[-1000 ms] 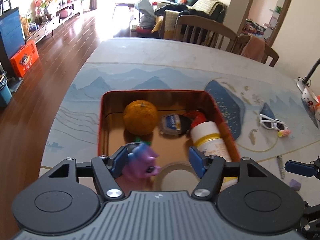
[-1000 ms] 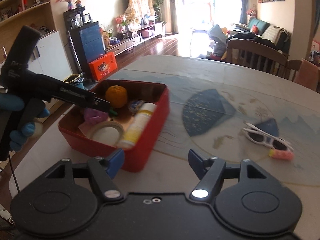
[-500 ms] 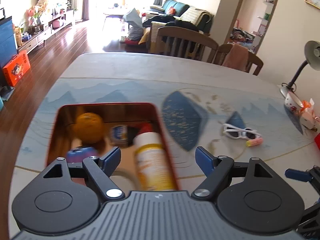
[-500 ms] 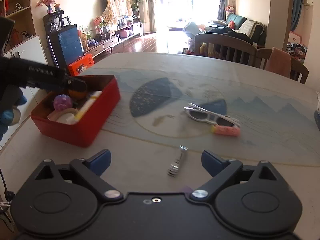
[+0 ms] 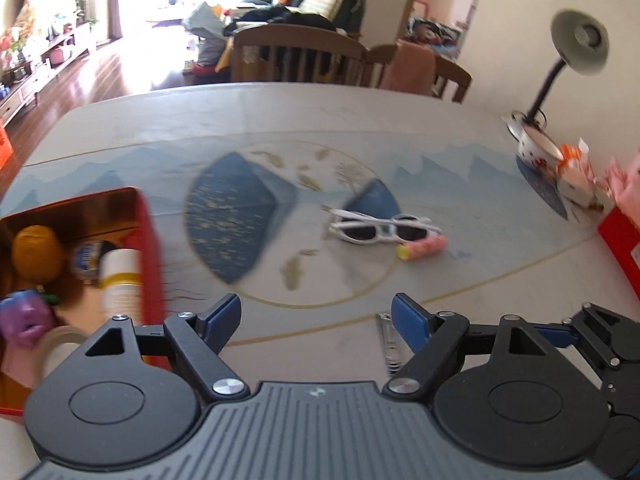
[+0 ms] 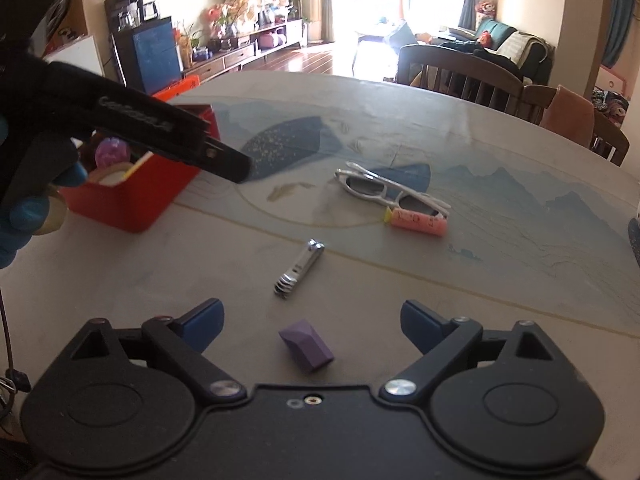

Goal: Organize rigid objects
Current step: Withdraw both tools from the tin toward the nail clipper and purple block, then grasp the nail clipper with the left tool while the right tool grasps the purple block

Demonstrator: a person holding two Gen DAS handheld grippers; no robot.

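A red box (image 5: pixel 154 248) (image 6: pixel 132 200) at the table's left holds an orange (image 5: pixel 36 248), a white bottle (image 5: pixel 120 280), a purple toy (image 5: pixel 24 314) and a tape roll. White sunglasses (image 5: pixel 380 230) (image 6: pixel 388 192) and a pink roll (image 5: pixel 422 247) (image 6: pixel 418 222) lie mid-table. A metal nail clipper (image 6: pixel 298 268) (image 5: pixel 390 350) and a small purple block (image 6: pixel 306 344) lie nearer. My left gripper (image 5: pixel 316 320) is open and empty beside the box. My right gripper (image 6: pixel 312 320) is open, with the purple block between its fingers, apart from them.
A desk lamp (image 5: pixel 576 52), a patterned cup (image 5: pixel 536 150) and snack packets (image 5: pixel 576 170) stand at the table's far right. Another red box edge (image 5: pixel 620 248) is at the right. Wooden chairs (image 5: pixel 296 56) line the far side.
My left gripper has let go of the purple toy in the box and swung right over the table. My right gripper has moved right, bringing the clipper and purple block into view.
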